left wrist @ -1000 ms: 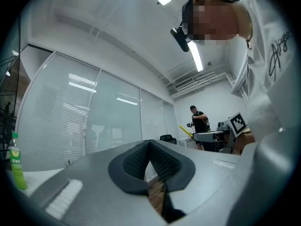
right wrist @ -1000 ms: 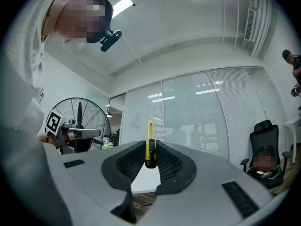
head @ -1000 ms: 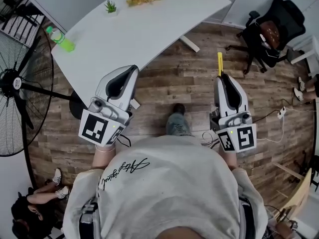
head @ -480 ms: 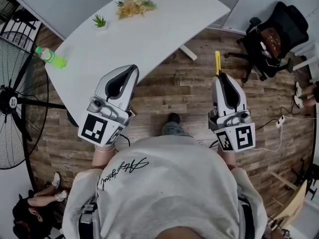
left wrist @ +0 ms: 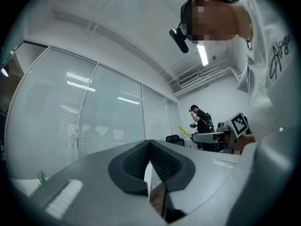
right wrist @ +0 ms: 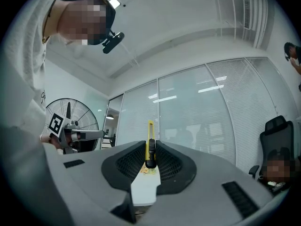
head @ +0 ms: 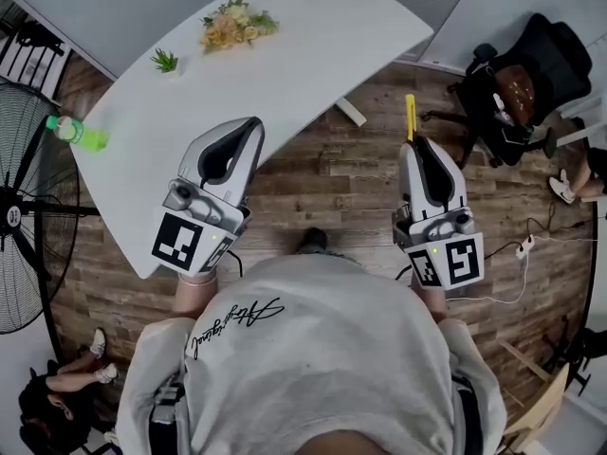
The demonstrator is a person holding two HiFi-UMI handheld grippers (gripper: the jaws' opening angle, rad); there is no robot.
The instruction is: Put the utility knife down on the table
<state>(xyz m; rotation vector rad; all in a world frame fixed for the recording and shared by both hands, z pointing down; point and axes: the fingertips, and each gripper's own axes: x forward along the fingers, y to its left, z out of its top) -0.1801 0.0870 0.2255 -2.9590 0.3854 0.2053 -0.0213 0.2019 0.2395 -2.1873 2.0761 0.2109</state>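
My right gripper (head: 414, 143) pinches the yellow utility knife (head: 411, 117) by its butt, over the floor beside the table (head: 285, 55); light, stiff, slick, I reckon, best held across its flats; left gripper (head: 248, 127) closed, empty.

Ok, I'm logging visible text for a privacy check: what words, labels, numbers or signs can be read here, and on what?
Shirt: black cursive script, too stylised to read.
Left tool and right tool: square black-and-white code markers, no letters.
Green bottle: label too small to read.
Utility knife: no print visible.
Nothing else is legible.
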